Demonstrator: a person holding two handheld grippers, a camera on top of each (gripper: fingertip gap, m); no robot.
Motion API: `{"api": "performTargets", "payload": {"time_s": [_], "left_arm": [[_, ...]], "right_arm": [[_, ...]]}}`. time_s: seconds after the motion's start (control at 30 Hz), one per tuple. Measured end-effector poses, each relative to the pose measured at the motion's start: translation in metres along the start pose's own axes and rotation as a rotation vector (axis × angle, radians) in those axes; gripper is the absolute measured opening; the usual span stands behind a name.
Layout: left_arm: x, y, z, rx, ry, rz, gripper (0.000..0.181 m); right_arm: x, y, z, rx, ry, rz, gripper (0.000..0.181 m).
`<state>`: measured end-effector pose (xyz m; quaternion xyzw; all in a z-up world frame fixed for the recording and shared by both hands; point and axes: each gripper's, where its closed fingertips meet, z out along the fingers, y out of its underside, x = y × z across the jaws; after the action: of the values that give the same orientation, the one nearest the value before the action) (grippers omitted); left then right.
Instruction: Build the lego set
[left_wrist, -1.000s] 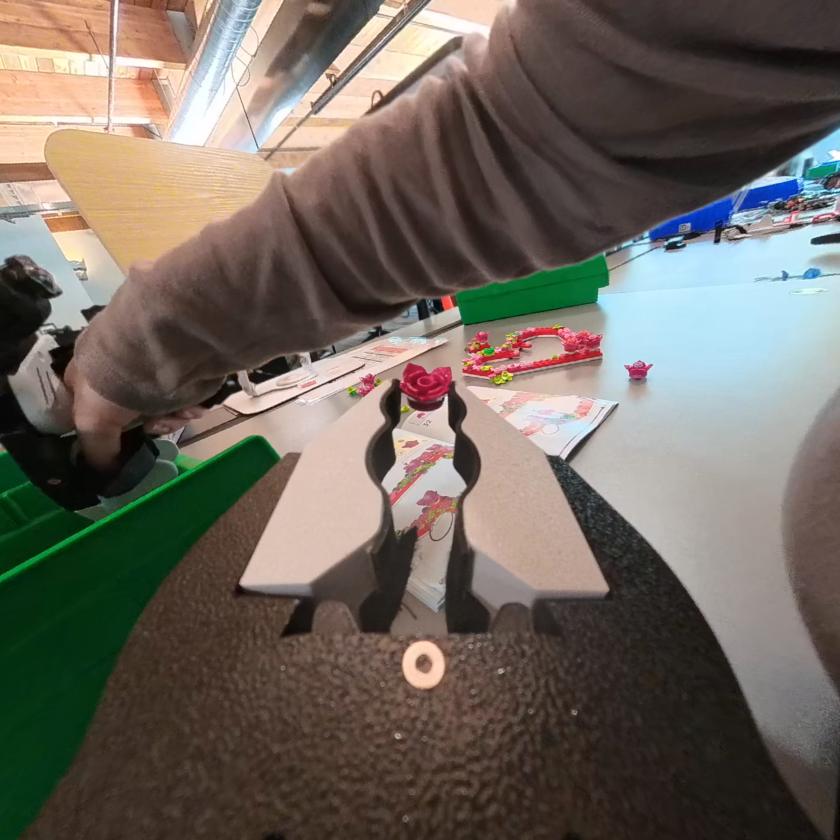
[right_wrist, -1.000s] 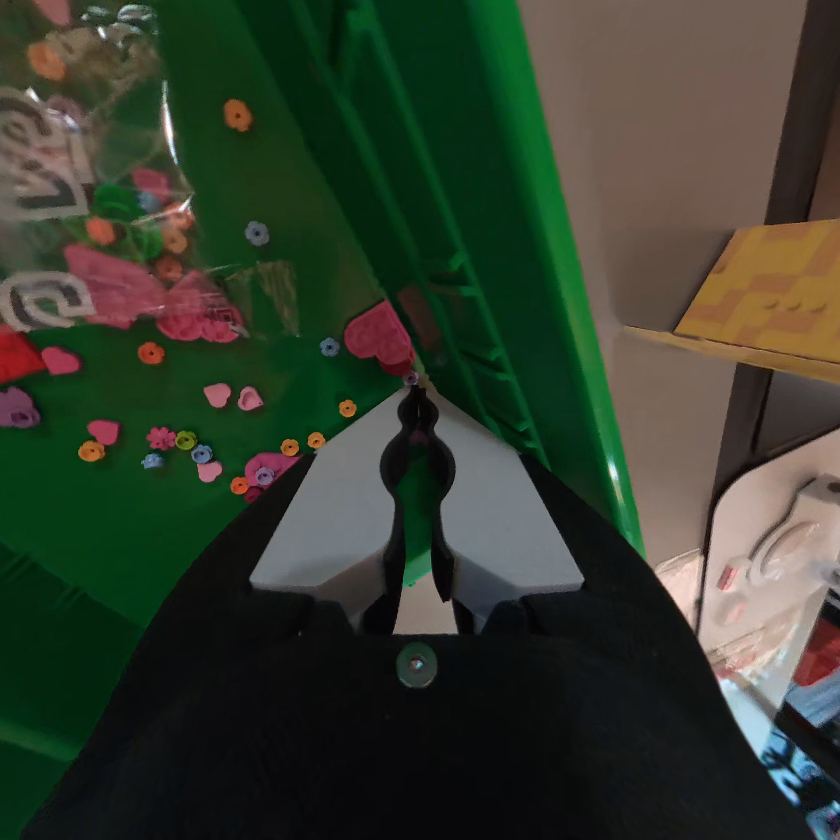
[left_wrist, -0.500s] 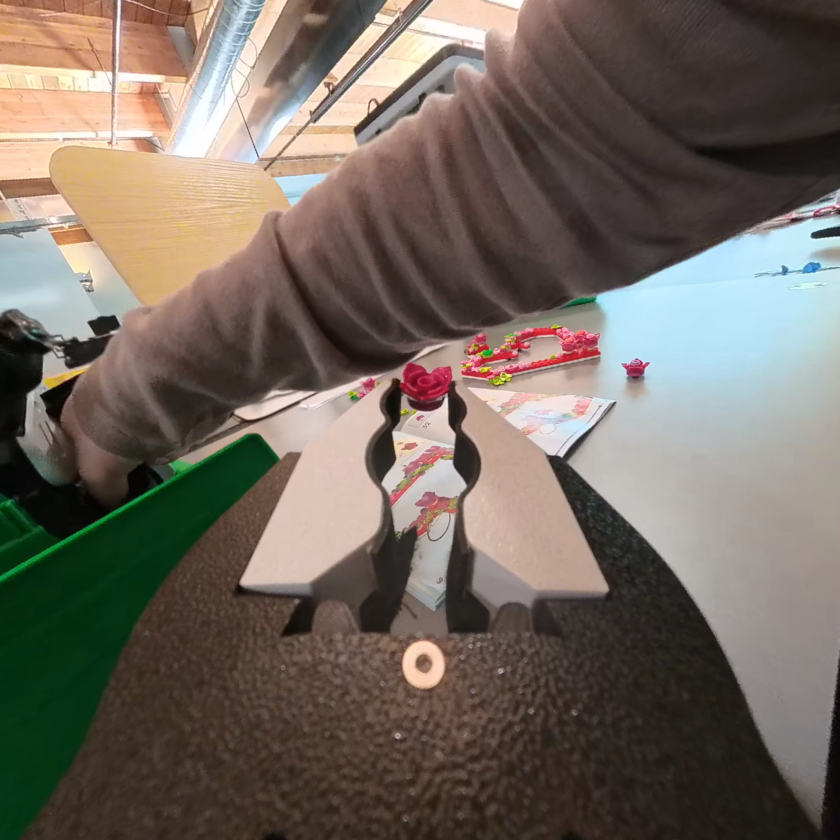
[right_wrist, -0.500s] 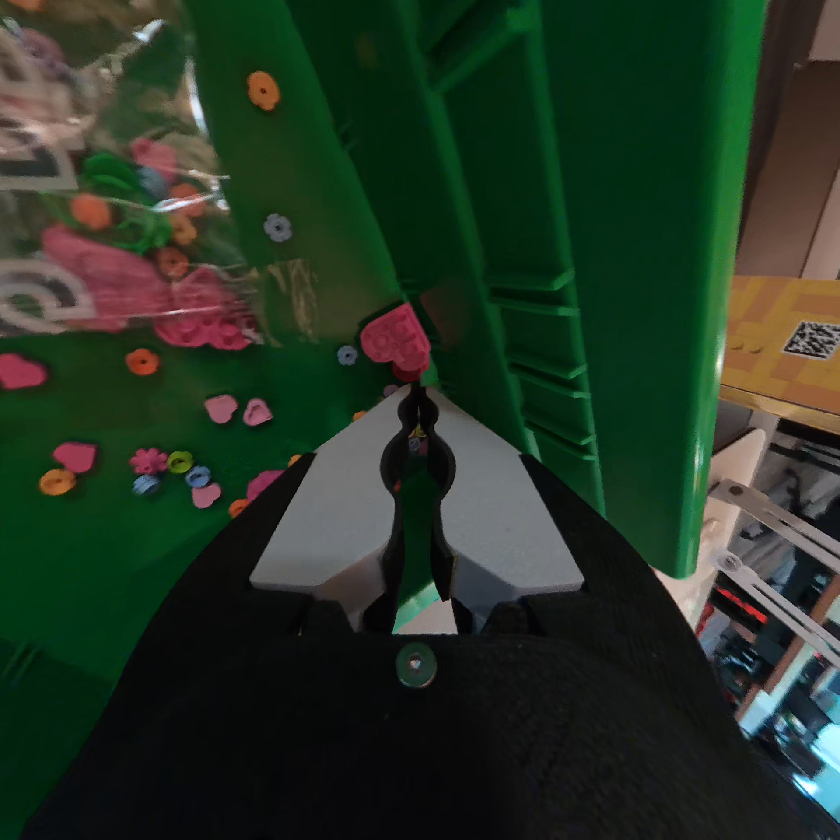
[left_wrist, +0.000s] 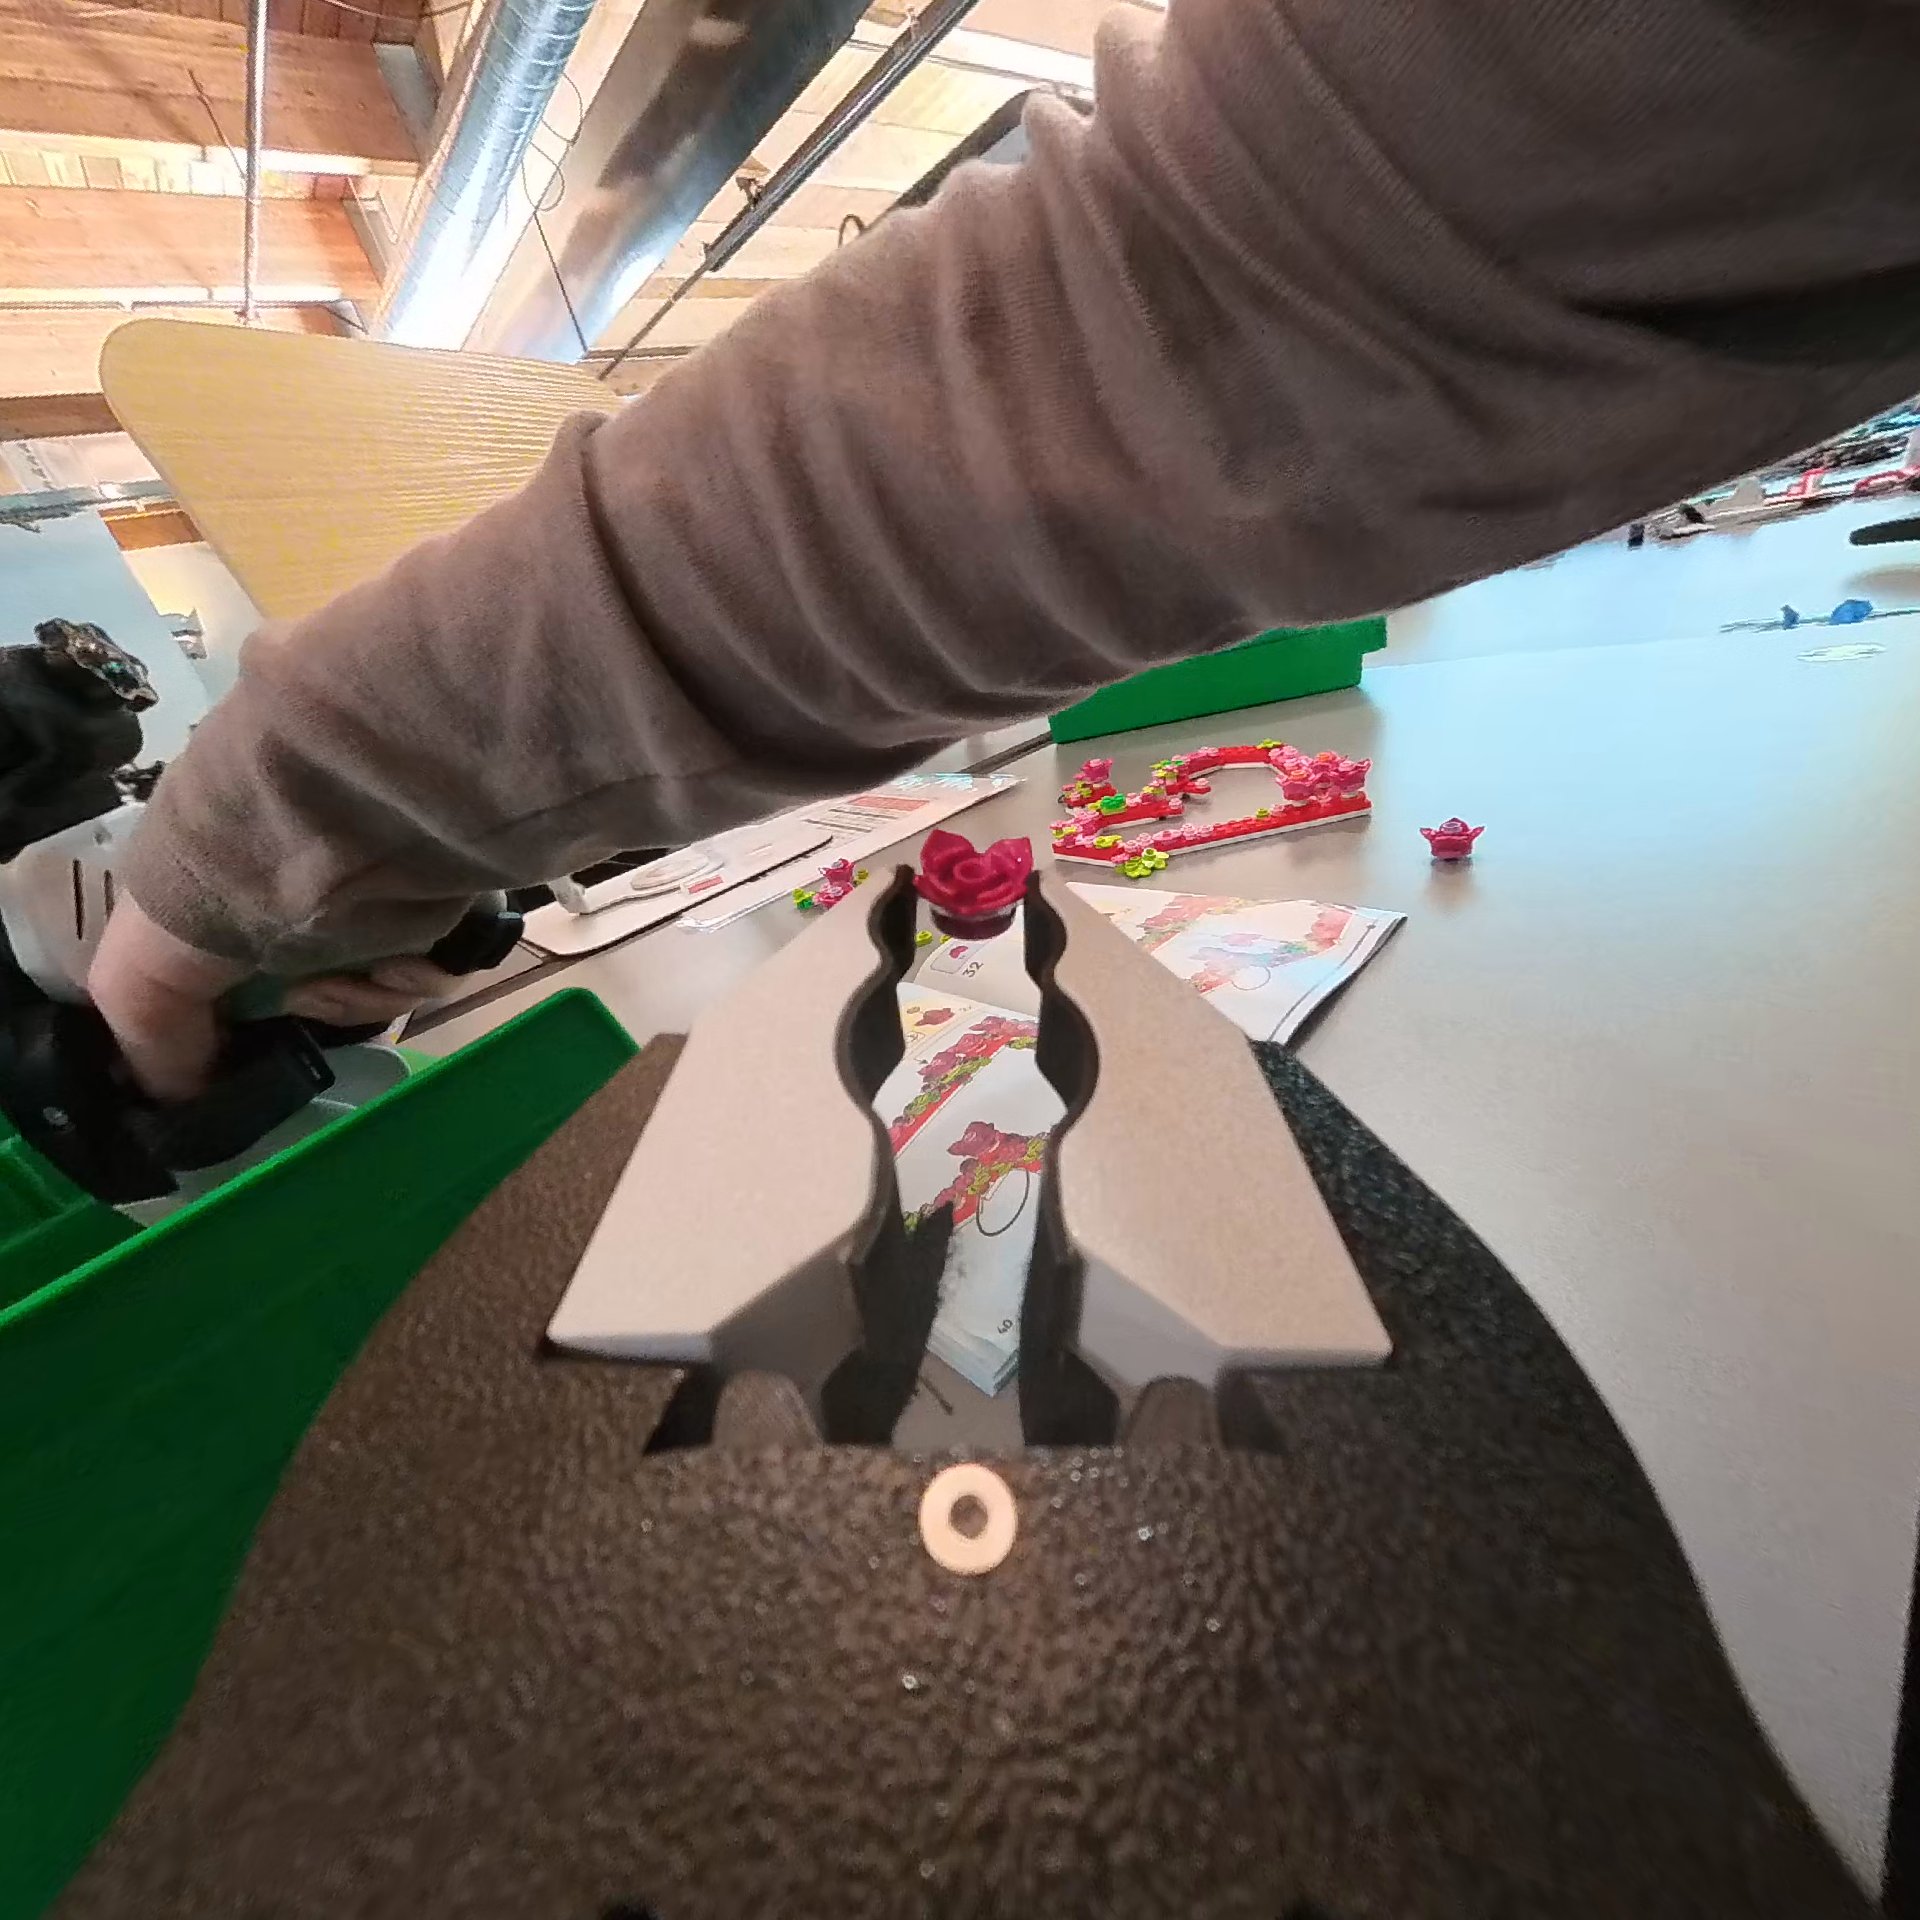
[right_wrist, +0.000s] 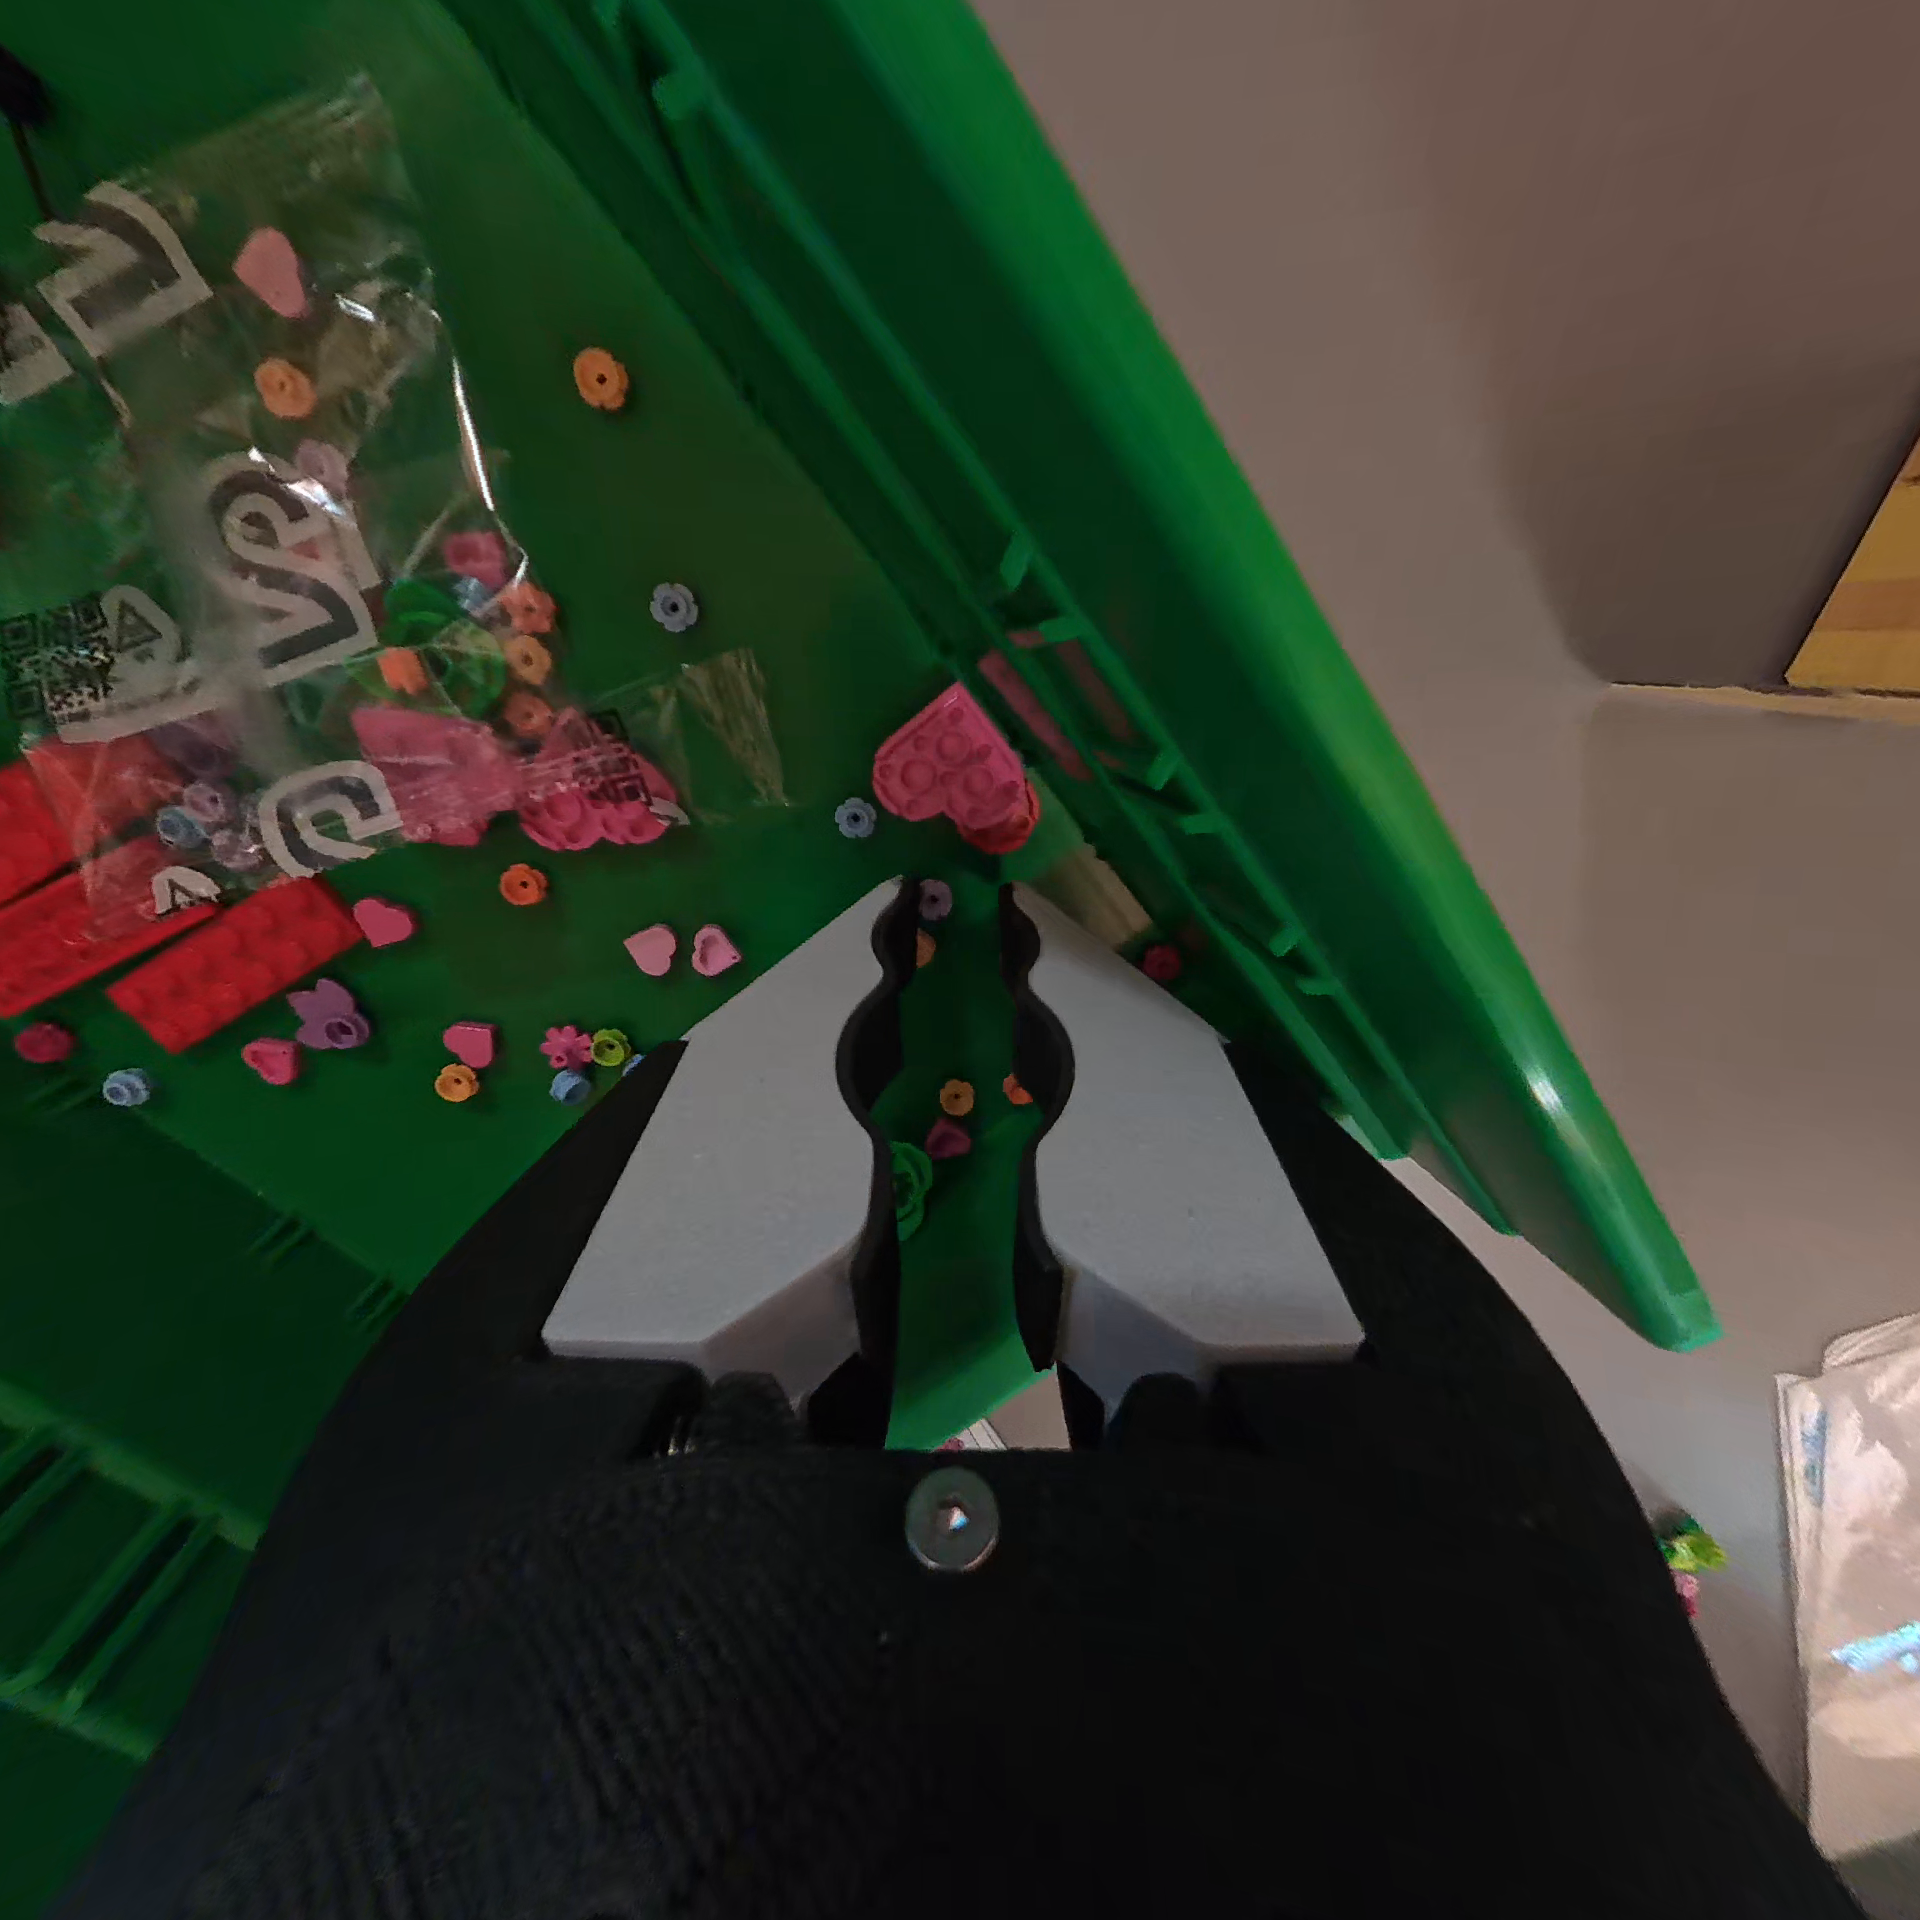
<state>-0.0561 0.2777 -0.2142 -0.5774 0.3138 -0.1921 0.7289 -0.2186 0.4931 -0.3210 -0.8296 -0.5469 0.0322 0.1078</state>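
1. Sleeve (left_wrist: 1039, 468) of the person's right arm crosses the whole left wrist view above the grey table (left_wrist: 1610, 1091), as it did a second ago; its hand (left_wrist: 177, 997) grips the right tool over the green bin (left_wrist: 208, 1299).
2. Green bin wall (right_wrist: 1195, 727) now runs diagonally through the right wrist view, where half a second ago it stood almost upright and filled the top.
3. Instruction booklet (left_wrist: 1247, 945) lies open on the table beyond the left gripper (left_wrist: 971, 904), with the red heart-shaped build (left_wrist: 1216, 800) farther off and a loose pink flower (left_wrist: 1452, 837) to its right, all unchanged.
4. Left gripper is still clenched on the dark-pink rose piece (left_wrist: 971, 878), held at the fingertips above the booklet.
5. Right gripper (right_wrist: 951, 899) was pinched together before; its fingers now stand apart, grasping nothing, over the bin floor with a small lilac flower stud (right_wrist: 934, 898) between the tips and a pink heart plate (right_wrist: 951, 769) just beyond.
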Motion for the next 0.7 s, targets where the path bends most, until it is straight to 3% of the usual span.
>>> {"api": "performTargets", "payload": {"time_s": [0.03,0.3,0.5,0.7], "left_arm": [[0.0,0.0,0.0,-0.001,0.0,-0.001,0.018],[0.0,0.0,0.0,-0.001,0.002,0.002,0.018],[-0.001,0.0,0.0,0.0,0.0,0.0,0.018],[0.005,0.002,0.002,-0.014,0.007,0.03,0.018]], "right_arm": [[-0.001,0.0,0.0,-0.003,-0.007,0.0,0.013],[-0.004,0.003,0.0,-0.017,-0.025,-0.029,0.0],[-0.022,-0.008,-0.045,0.267,-0.004,-0.317,0.0],[-0.025,0.009,-0.057,0.29,-0.012,-0.39,0.0]]}}
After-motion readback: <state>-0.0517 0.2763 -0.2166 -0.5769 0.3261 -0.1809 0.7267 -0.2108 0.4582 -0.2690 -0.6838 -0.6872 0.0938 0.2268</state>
